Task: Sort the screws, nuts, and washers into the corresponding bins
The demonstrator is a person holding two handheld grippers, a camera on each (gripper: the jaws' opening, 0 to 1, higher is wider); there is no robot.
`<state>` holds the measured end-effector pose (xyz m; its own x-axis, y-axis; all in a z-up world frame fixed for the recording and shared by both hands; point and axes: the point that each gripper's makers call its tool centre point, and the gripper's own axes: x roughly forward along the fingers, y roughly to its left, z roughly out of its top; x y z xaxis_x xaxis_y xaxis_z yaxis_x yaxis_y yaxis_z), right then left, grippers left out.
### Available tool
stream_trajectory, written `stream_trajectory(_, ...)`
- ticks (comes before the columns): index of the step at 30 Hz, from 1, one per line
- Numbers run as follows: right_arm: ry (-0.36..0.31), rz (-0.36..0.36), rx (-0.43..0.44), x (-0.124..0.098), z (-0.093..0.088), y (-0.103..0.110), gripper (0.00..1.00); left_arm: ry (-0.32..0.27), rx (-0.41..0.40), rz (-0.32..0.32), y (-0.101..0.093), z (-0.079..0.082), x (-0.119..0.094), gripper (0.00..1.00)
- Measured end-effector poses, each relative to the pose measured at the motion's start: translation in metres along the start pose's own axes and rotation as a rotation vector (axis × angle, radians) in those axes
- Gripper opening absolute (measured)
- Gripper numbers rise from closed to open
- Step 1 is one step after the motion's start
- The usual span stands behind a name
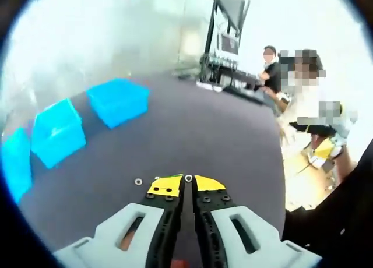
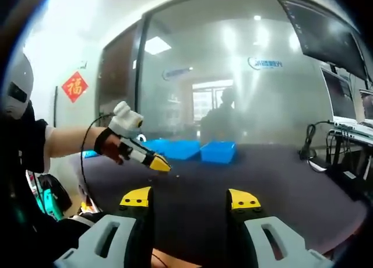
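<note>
Left tongs (image 1: 187,186) pressed together with a small washer (image 1: 188,177) at their yellow tips, second washer (image 1: 138,182) on the dark surface (image 1: 210,134) just beside, three blue bins (image 1: 118,101) beyond, right tongs (image 2: 189,199) held wide apart above the surface.

Left gripper (image 1: 187,185) jaws closed; right gripper (image 2: 189,199) jaws apart.
</note>
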<state>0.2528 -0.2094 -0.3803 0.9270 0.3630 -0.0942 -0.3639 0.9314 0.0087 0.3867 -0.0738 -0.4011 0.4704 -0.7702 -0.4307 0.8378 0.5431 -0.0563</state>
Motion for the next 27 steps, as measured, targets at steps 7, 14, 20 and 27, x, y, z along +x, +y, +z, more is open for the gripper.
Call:
stream_trajectory(7, -0.037, -0.025, 0.004, 0.002, 0.01, -0.004, 0.45, -0.208, -0.029, 0.065, -0.006, 0.031, -0.044, 0.06)
stream_trajectory(14, -0.078, -0.042, 0.004, 0.004, 0.023, -0.007, 0.45, -0.366, 0.006, 0.196, -0.002, 0.041, -0.085, 0.06)
stream_trajectory(20, -0.095, -0.04, 0.006, 0.005, 0.028, -0.005, 0.45, -0.466, -0.081, 0.298, 0.01, 0.036, -0.114, 0.06)
stream_trajectory(27, -0.1, -0.021, -0.005, 0.01, 0.033, 0.001, 0.45, -0.475, -0.061, 0.396, 0.03, 0.029, -0.127, 0.06)
